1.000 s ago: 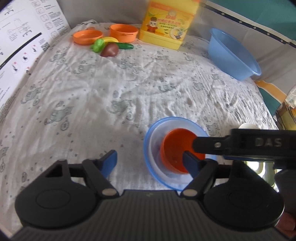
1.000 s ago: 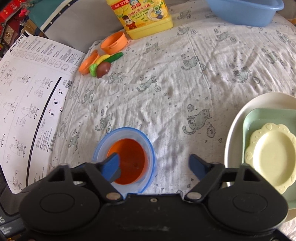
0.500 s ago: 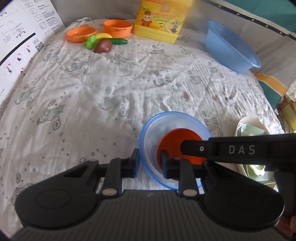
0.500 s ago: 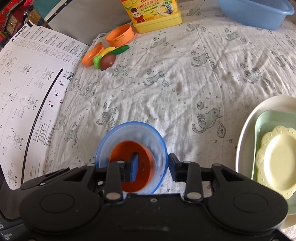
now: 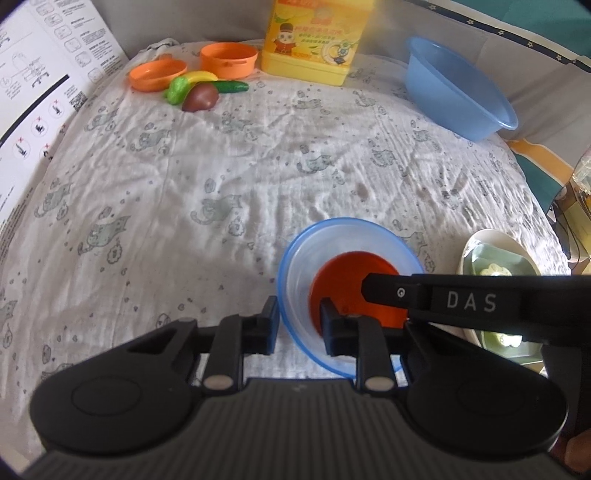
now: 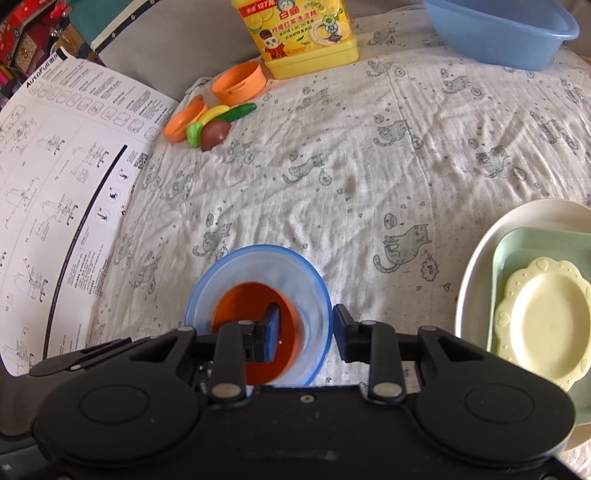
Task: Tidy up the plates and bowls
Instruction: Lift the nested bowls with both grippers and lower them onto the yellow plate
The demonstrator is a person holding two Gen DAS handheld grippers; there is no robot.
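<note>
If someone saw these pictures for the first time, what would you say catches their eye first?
Probably the translucent blue-rimmed bowl with an orange bowl nested inside, near the front of the cat-print cloth, gripped on opposite walls by the left gripper and the right gripper. Next, the tall yellow detergent bottle at the back, and the stacked cream, green and pale yellow plates on the right.

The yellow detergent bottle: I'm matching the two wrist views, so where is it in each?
Left wrist: yellow detergent bottle at top centre, right of the orange toy pot.
Right wrist: top centre, right of that pot.
Shared landmark: blue basin, upper right.
</note>
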